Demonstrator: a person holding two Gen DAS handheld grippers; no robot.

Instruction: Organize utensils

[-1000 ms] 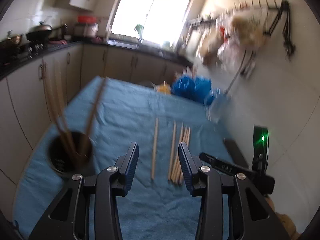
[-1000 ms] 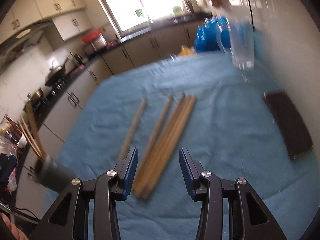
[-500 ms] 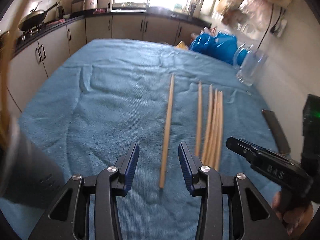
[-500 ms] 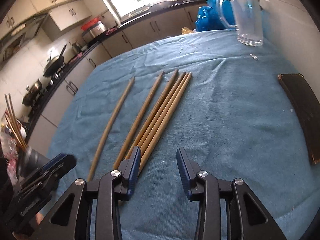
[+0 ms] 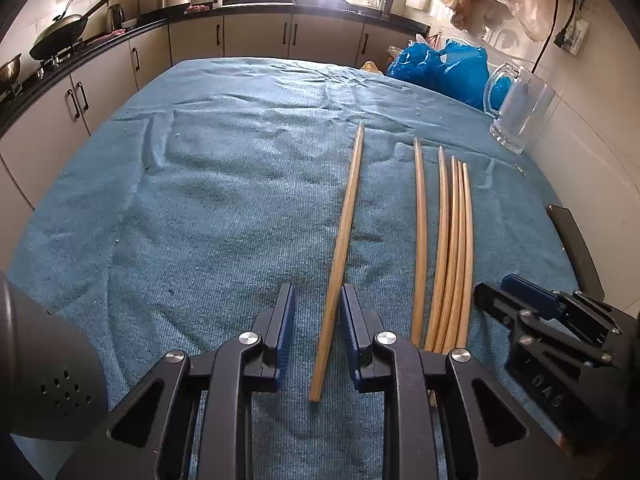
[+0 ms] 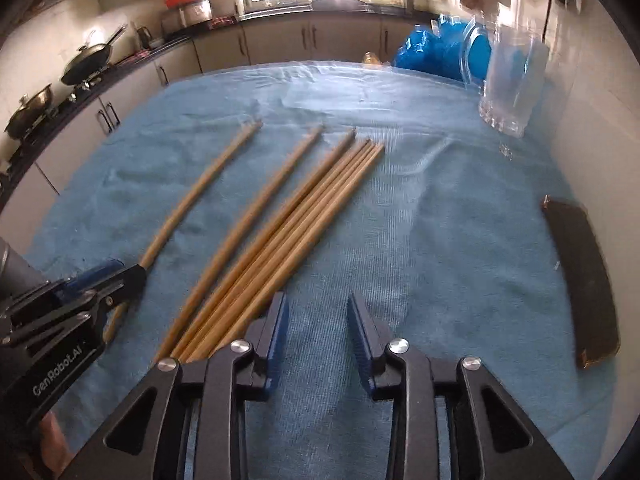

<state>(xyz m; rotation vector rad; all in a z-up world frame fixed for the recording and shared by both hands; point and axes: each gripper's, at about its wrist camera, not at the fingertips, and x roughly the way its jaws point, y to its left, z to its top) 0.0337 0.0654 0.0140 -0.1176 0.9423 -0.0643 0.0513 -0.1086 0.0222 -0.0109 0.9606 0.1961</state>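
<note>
Several wooden chopsticks lie lengthwise on the blue towel (image 5: 200, 200). One single chopstick (image 5: 344, 232) lies apart to the left; my left gripper (image 5: 318, 334) is low over its near end with a finger on each side, jaws narrowed but a gap still showing. The other chopsticks (image 5: 448, 248) lie in a bunch to the right. My right gripper (image 6: 318, 338) is open and empty just right of that bunch (image 6: 288, 224). The dark utensil holder (image 5: 44, 372) stands at the near left.
A glass mug (image 5: 516, 116) and blue plastic bags (image 5: 440, 68) stand at the far right by the wall. A dark flat case (image 6: 584, 280) lies along the right edge. Kitchen cabinets and a stove with a wok (image 5: 60, 36) line the left.
Both grippers came down toward the towel. The left one moved up over the single chopstick's near end and its jaws narrowed around it. The right one shifted right of the bunch.
</note>
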